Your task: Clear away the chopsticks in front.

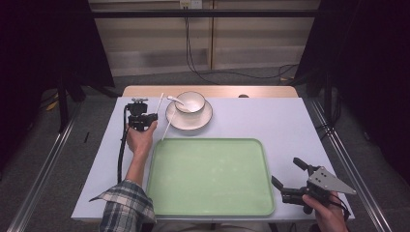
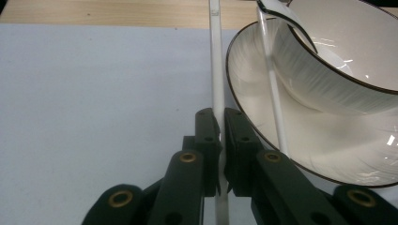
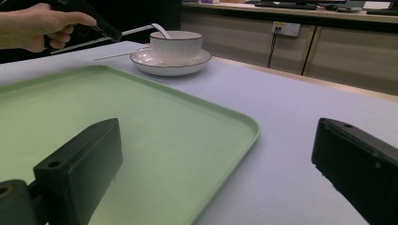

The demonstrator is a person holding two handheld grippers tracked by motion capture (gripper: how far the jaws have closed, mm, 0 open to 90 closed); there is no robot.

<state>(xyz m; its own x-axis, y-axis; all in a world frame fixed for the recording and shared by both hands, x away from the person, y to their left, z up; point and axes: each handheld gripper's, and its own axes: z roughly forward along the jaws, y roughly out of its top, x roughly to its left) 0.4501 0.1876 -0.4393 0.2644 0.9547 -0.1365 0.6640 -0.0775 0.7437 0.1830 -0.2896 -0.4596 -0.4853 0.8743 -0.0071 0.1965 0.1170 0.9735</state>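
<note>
Left gripper view: left hand-held gripper clamped on a white chopstick, its long axis pointing straight ahead beside the saucer. Right hand-held gripper jaws apart.

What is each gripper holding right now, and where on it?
Left gripper clamps one white chopstick near its lower end. Right gripper is open, holding nothing.
</note>
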